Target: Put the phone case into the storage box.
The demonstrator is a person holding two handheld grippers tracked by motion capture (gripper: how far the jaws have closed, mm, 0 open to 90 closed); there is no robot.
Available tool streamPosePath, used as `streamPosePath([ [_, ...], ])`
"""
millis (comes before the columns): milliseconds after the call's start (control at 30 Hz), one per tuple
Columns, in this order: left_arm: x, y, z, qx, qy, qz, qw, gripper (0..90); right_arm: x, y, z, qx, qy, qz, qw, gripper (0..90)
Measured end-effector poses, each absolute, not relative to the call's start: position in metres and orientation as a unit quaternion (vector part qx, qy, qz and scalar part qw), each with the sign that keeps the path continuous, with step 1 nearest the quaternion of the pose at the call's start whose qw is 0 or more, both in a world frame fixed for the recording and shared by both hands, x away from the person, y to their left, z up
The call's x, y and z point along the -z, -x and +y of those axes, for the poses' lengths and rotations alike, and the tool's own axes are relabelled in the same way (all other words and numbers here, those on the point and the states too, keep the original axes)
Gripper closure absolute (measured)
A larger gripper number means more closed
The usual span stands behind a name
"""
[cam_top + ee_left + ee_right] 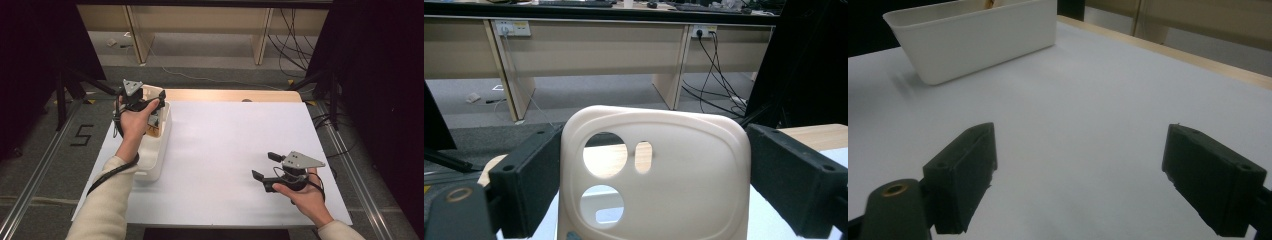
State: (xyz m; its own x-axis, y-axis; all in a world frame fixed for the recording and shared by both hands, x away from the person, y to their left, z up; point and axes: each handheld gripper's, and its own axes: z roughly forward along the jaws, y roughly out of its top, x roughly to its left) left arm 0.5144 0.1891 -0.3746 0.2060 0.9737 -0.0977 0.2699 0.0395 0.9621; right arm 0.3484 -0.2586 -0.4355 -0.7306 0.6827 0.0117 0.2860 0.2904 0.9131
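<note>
Phone case [651,175] btwn L gripper [651,170] jaws.

The cream phone case [651,175] runs off the bottom edge of the left gripper view, its lower part unseen. In the high view, the left hand [134,121] covers much of the white bin [159,150]; its contents are too small to tell.

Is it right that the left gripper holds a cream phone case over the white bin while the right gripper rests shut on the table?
Not quite: the right gripper is open, its fingers wide apart over the bare table, as the right gripper view shows. The left gripper does hold the phone case over the white bin.
</note>
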Motion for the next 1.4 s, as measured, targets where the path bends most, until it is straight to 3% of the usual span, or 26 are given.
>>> streamPosePath([
  [1400, 0.376, -0.532, 0.188, -0.348, -0.601, 0.527, 0.490, 11.1, 0.435, -0.348, -0.259, -0.508, -0.310, 0.779, 0.195, 15.3],
])
